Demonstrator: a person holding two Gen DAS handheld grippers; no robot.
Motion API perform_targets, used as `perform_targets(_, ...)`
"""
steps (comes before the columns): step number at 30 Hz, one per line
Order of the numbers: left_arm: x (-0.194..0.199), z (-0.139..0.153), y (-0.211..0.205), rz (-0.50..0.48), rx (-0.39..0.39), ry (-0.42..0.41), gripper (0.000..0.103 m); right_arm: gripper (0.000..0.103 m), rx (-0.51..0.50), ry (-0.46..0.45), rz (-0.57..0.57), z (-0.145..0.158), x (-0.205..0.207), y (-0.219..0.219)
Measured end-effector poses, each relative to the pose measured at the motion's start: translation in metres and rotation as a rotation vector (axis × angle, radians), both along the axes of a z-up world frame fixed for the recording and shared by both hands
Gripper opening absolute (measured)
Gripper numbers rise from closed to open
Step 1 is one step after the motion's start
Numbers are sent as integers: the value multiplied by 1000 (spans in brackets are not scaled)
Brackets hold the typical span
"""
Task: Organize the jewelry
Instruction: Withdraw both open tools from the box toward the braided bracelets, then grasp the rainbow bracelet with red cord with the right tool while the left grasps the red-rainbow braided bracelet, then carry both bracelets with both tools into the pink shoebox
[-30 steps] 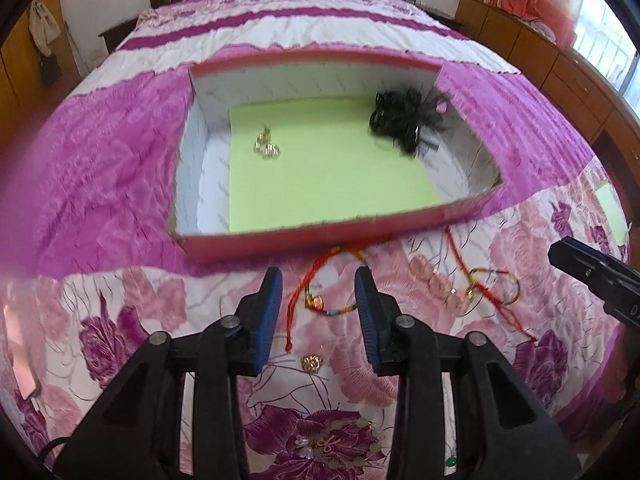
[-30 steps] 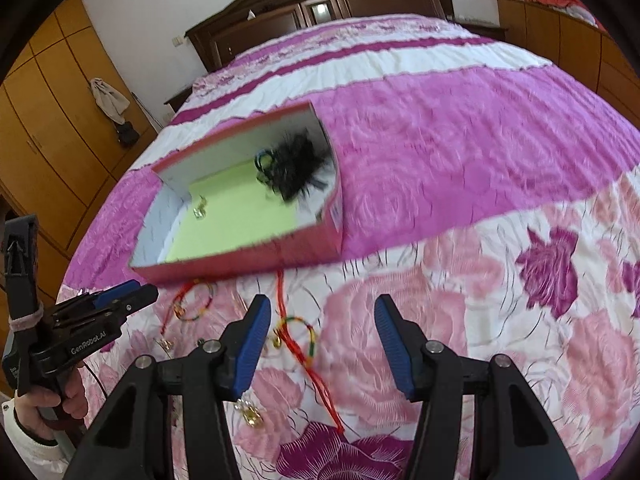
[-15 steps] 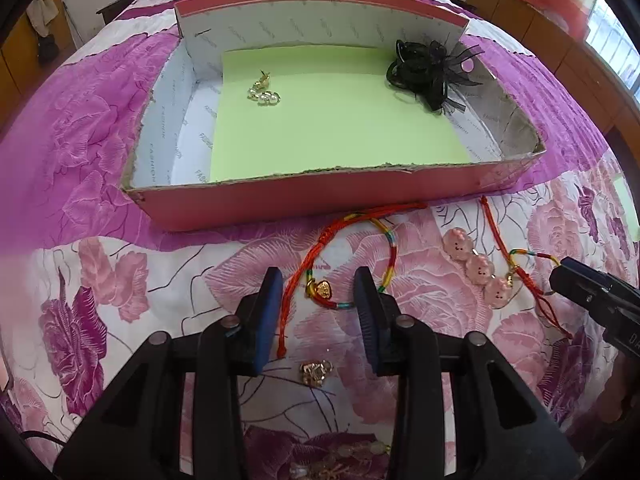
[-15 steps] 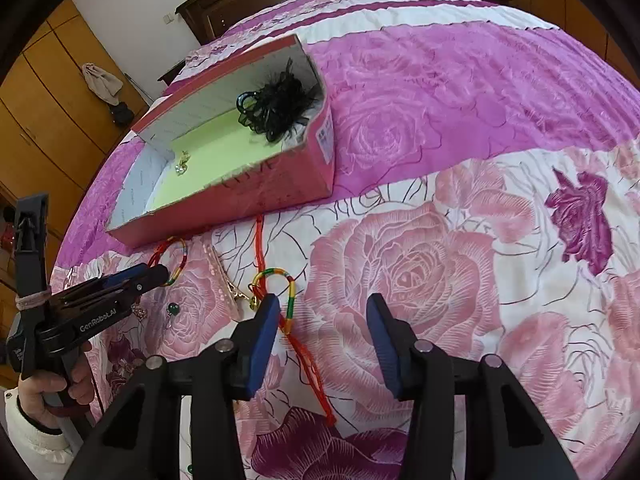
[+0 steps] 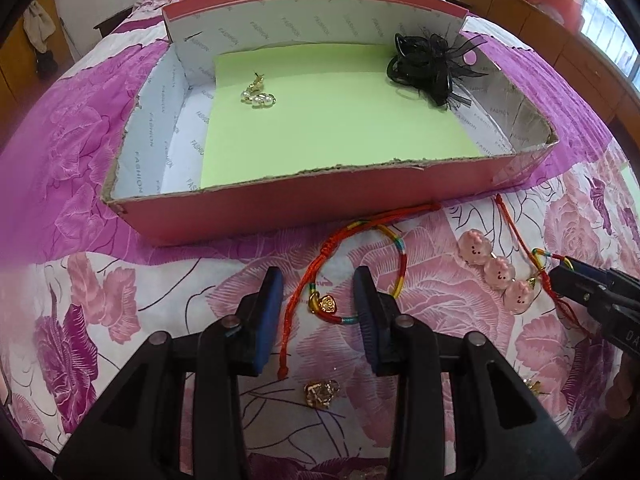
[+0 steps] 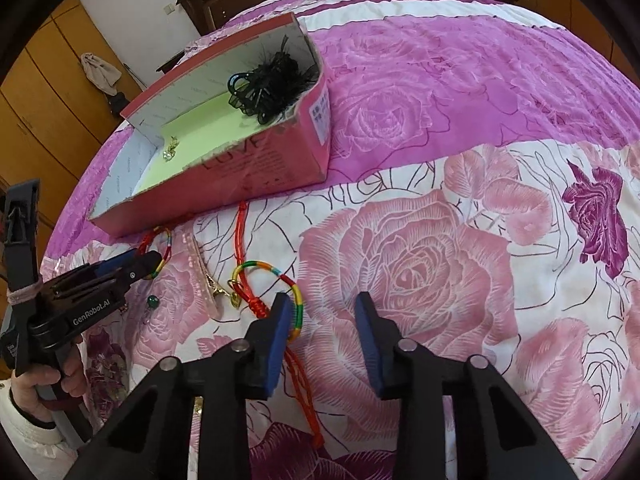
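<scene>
both grippers lower and nearer the bedspread [image 5: 120, 280] than a second ago, box [image 5: 280, 216] now filling more of the left view. left gripper [image 5: 318, 312] part open, width unchanged, straddling the gold charm of a red cord bracelet [image 5: 320, 276] without pressing it; nothing held. right gripper [image 6: 322, 330] closing from a wider gap, jaws part open, left pad over the rim of a second bracelet [image 6: 276, 276] while the gap between pads shows only bedspread; no grip visible. probably 2 pickups at once being lined up, neither started, so little of the sorting done: only pearl earrings [image 5: 258, 96] and a black hair bow [image 5: 432, 64] inside the box on the green sheet. loose outside: pink clip [image 5: 496, 272] with 3 faces, a gold piece [image 5: 320, 392] between the left jaws' arms, a green bead [image 6: 152, 301]. hard to tell whether the right pad touches the bracelet or hovers above it; cord tail hidden under that jaw. another gold bit at the left view's right edge cut off by the right gripper.
</scene>
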State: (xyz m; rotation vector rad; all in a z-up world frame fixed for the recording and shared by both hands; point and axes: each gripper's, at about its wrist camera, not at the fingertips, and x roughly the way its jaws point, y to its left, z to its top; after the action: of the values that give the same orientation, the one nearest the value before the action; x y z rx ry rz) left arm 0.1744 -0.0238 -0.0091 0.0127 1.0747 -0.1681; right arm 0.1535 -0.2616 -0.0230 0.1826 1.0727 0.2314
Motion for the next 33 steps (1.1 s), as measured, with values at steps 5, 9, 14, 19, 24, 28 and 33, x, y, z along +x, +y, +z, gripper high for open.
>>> perform_targets(5, -3, 0, -3, 1, 22, -30, 10, 19, -18, -13, 17, -1, -2, 5)
perform_targets(9, -10, 3, 0, 12, -2, -31, 0, 9, -19, -28, 15, 4, -7, 6)
perform_targets(14, -20, 13, 3, 16, -34, -43, 0, 6, -13, -52, 14, 11, -18, 5)
perform_targets(19, -37, 29, 5, 22, -68, -72, 0, 5, -15, -88, 19, 23, -28, 5)
perform_targets(24, -55, 47, 10, 21, -93, -109, 0, 4, -13, -132, 20, 37, -42, 3)
perform_targets(28, -63, 59, 12, 23, -105, -135, 0, 4, -6, -163, 18, 49, -51, 1)
perform_targets(33, -75, 75, 14, 28, -113, -170, 0, 4, -2, -204, 13, 65, -60, -1)
